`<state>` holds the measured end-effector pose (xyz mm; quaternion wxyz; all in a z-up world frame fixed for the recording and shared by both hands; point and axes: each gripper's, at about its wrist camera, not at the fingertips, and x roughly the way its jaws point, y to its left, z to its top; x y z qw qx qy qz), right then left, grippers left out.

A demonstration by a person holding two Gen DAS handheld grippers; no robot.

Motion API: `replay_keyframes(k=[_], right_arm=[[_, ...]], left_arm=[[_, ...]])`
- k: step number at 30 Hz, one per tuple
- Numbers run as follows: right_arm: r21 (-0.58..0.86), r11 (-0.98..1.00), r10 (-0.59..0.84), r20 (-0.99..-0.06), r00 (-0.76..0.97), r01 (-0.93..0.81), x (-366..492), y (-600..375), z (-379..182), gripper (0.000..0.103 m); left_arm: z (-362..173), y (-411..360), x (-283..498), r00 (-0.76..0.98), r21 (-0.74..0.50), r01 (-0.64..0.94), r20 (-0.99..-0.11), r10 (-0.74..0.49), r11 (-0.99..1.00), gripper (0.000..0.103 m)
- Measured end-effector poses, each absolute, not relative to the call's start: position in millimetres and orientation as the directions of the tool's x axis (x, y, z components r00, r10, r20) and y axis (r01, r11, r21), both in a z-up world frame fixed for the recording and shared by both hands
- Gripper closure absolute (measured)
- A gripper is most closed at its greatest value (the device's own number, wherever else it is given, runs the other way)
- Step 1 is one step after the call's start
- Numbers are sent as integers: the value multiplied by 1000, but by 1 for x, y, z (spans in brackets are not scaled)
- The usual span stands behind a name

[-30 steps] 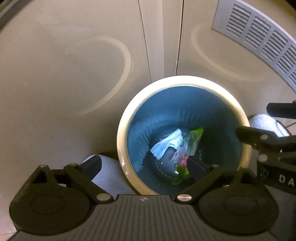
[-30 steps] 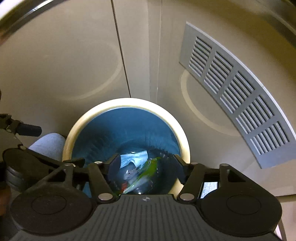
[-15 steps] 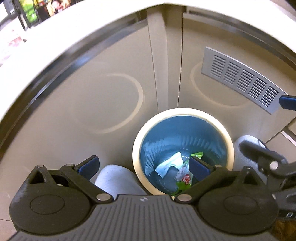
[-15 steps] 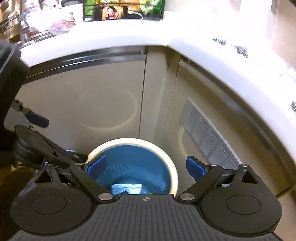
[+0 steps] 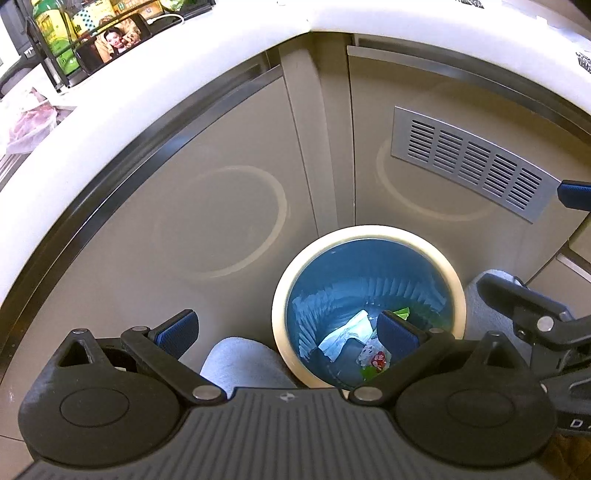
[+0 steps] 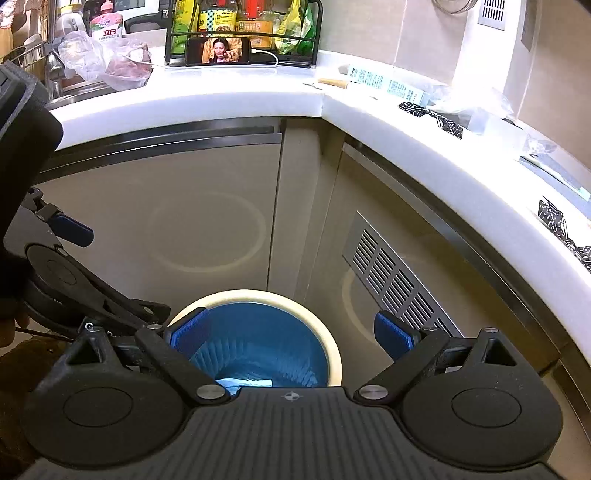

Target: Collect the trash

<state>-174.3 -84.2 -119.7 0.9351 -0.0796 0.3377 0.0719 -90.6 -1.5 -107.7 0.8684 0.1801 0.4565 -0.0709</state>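
A cream-rimmed trash bin (image 5: 314, 258) with a blue liner stands on the floor in the cabinet corner. It also shows in the right wrist view (image 6: 325, 332). Inside lie a white wrapper (image 5: 347, 332) and a green and red packet (image 5: 376, 360). My left gripper (image 5: 286, 328) is open and empty above the bin's near left side. My right gripper (image 6: 291, 332) is open and empty above the bin. On the white countertop (image 6: 221, 99) lie a carton (image 6: 388, 85) and a clear plastic bag (image 6: 107, 62).
Beige cabinet doors (image 5: 207, 221) and a grey vent grille (image 5: 469, 162) stand behind the bin. A wire rack of bottles (image 6: 240, 33) with a phone (image 6: 218, 51) sits at the counter's back. Pale slippers (image 5: 243, 362) lie beside the bin.
Both grippers have risen and pulled back from the bin, which now looks smaller. The countertop and its items have come into view. Both grippers stay open.
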Motion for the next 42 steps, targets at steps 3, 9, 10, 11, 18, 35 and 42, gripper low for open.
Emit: replay_keyframes(k=[3, 9, 10, 11, 18, 35, 42], right_arm=[[-99, 976, 85, -647, 758, -193, -173, -82, -121, 7], [-94, 976, 89, -657, 749, -198, -170, -83, -124, 7], [-92, 976, 90, -658, 748, -198, -169, -84, -125, 7], [-90, 976, 90, -659, 747, -197, -168, -84, -125, 7], [-88, 976, 93, -663, 743, -201, -166, -84, -127, 7], [-82, 976, 96, -670, 736, -201, -163, -84, -128, 7], [-76, 977, 97, -676, 731, -201, -162, -85, -130, 7]], left_arm=[[-113, -3, -89, 564, 248, 287, -825, 46, 925, 0], [-116, -3, -86, 558, 246, 287, -828, 48, 926, 0], [-116, -2, -86, 558, 248, 288, -829, 48, 925, 0], [-117, -2, -86, 557, 246, 288, -829, 47, 925, 0], [-118, -1, -85, 556, 244, 287, -830, 46, 926, 0], [-119, -1, -85, 553, 244, 287, -832, 48, 926, 0], [-120, -1, -87, 552, 244, 287, -832, 48, 926, 0]])
